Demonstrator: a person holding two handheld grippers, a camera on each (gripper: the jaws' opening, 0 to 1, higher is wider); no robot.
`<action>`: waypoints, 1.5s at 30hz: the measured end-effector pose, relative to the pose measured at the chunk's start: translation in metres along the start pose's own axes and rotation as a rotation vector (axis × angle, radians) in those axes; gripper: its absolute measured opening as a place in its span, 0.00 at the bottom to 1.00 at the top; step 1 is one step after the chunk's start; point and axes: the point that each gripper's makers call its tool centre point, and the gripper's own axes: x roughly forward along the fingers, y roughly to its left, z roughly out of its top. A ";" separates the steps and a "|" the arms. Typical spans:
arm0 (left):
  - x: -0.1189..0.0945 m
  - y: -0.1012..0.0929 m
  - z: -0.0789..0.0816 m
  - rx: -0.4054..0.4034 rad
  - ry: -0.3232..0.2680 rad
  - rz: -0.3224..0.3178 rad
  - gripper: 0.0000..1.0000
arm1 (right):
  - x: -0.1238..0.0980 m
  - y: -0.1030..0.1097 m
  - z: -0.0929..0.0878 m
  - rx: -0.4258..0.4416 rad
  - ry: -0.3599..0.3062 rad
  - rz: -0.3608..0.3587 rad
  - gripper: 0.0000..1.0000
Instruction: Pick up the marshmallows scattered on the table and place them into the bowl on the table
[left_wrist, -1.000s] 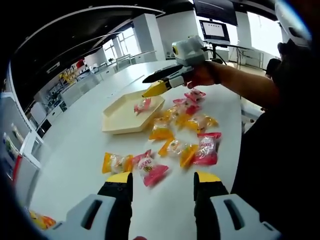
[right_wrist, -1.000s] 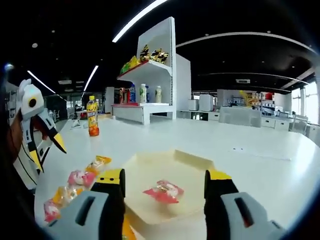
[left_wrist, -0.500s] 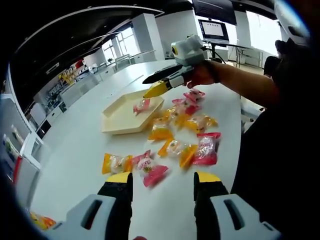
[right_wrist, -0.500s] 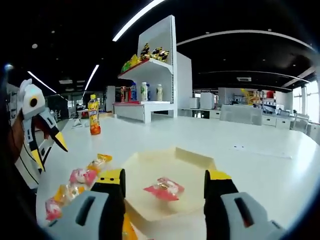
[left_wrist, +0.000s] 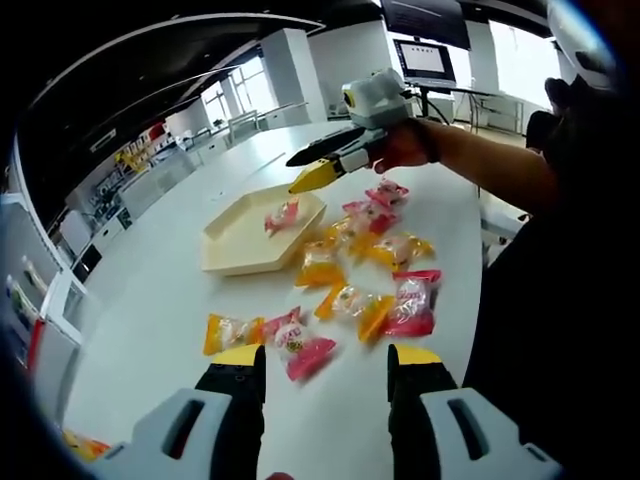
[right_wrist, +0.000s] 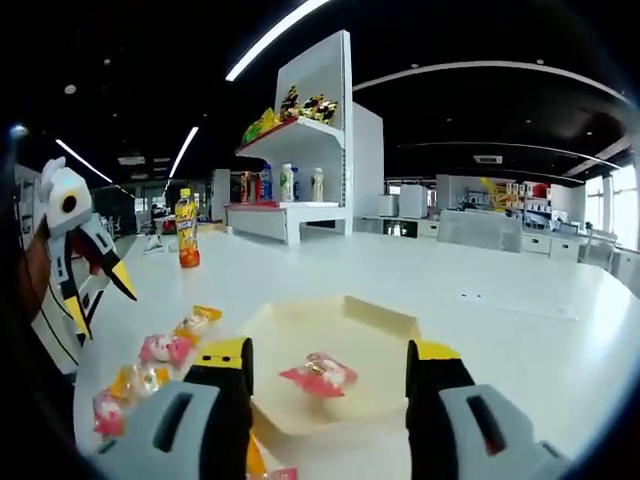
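In the left gripper view, we see the left gripper (left_wrist: 325, 365) at the bottom edge, its two yellow-tipped jaws spread wide with nothing between them, held above the white table (left_wrist: 170, 290). Ahead of it, wrapped marshmallows (left_wrist: 345, 265) lie scattered in pink, orange and yellow packets; we count about ten, though the overlapping ones near the far end cannot be separated with certainty. The nearest pink packet (left_wrist: 300, 345) lies just ahead of the left jaw. Beyond the scatter sits the cream hexagonal bowl (left_wrist: 235, 250), holding one pink marshmallow (left_wrist: 281, 215). The right gripper (left_wrist: 318, 170) enters from the right, held in a hand (left_wrist: 400, 148) above the bowl's near rim, jaws apart and empty.

In the right gripper view, the right gripper (right_wrist: 330, 365) has its jaws wide apart and grips nothing. The bowl (right_wrist: 375, 320) lies directly ahead between them, with one pink marshmallow (right_wrist: 316, 374) inside. Four or five packets (right_wrist: 165, 350) lie left of the bowl. The left gripper (right_wrist: 95, 285) appears at left, parted. One orange drink bottle (right_wrist: 186, 230) stands upright further back.
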 end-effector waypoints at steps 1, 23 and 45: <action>0.000 0.000 0.000 0.000 0.001 -0.001 0.48 | -0.001 0.000 0.000 0.002 -0.001 -0.001 0.61; 0.001 -0.006 0.005 0.030 -0.016 -0.021 0.48 | -0.011 0.006 -0.006 -0.012 0.035 0.049 0.61; 0.003 -0.011 0.008 0.047 -0.033 -0.052 0.48 | -0.025 0.017 -0.016 -0.040 0.118 0.124 0.61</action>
